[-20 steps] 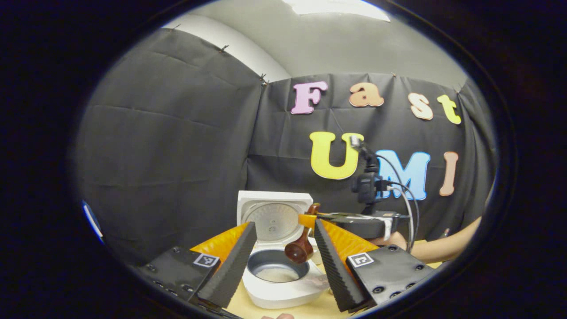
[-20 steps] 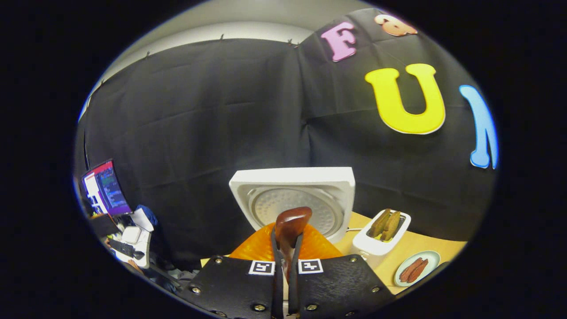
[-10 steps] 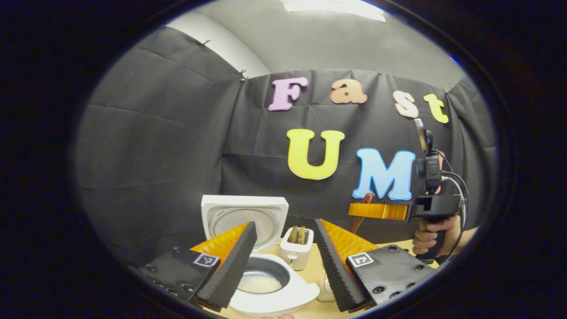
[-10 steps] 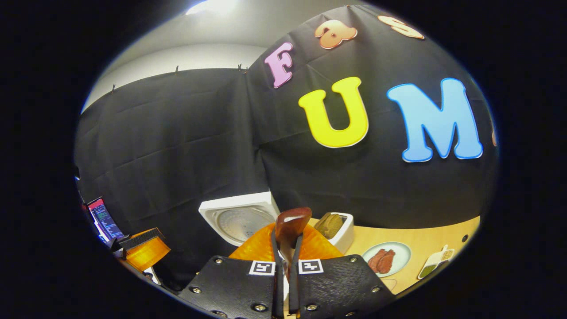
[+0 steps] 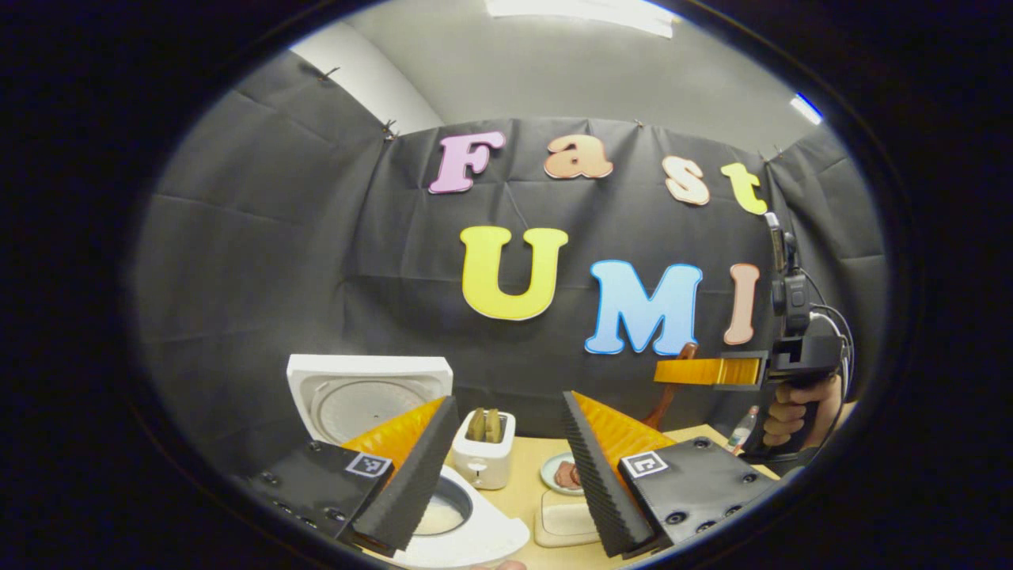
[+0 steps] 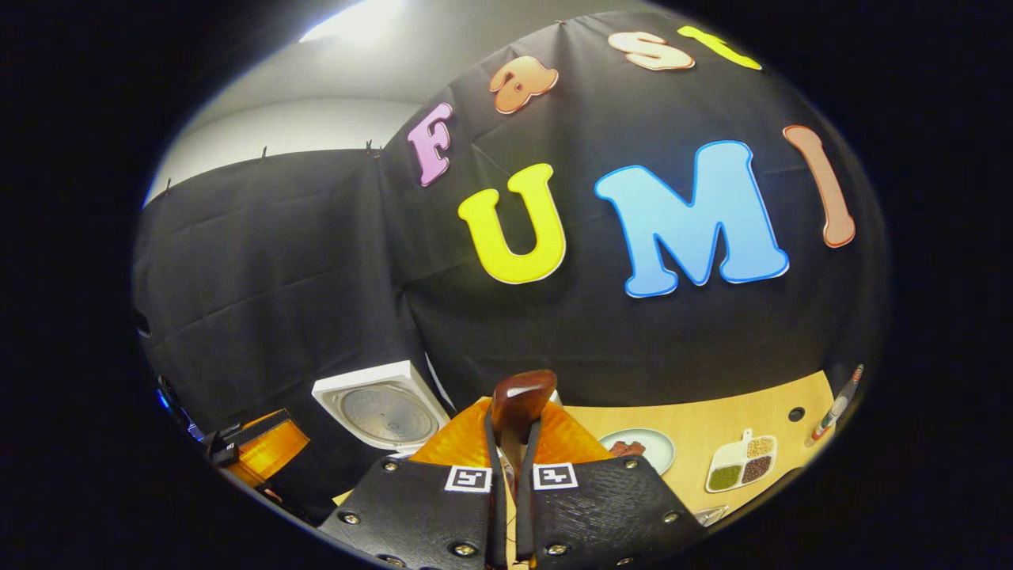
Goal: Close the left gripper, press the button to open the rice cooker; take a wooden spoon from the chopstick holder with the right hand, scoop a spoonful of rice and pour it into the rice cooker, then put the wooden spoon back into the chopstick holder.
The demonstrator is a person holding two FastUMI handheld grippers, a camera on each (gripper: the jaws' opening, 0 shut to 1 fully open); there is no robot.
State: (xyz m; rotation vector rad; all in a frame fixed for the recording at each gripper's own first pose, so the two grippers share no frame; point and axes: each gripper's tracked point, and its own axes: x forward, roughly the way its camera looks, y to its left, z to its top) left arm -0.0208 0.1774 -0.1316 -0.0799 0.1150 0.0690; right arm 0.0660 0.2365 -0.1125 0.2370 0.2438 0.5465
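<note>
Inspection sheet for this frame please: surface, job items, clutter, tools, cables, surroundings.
Surface: light wooden table, bare patches between items.
Job's things: rice cooker with lid up, rice in the pot; wooden spoon clamped upright in the right tool. Chopstick holder: nothing seen.
Clutter: toaster with slices; plate of meat; divided dish of grains; flat white pad; pen.
Grippers: left tool open, holding nothing; right tool shut on the spoon handle, raised away from the cooker.
Cables: cable loops behind the right tool's camera mount.
Surroundings: black cloth wall, ceiling light.
</note>
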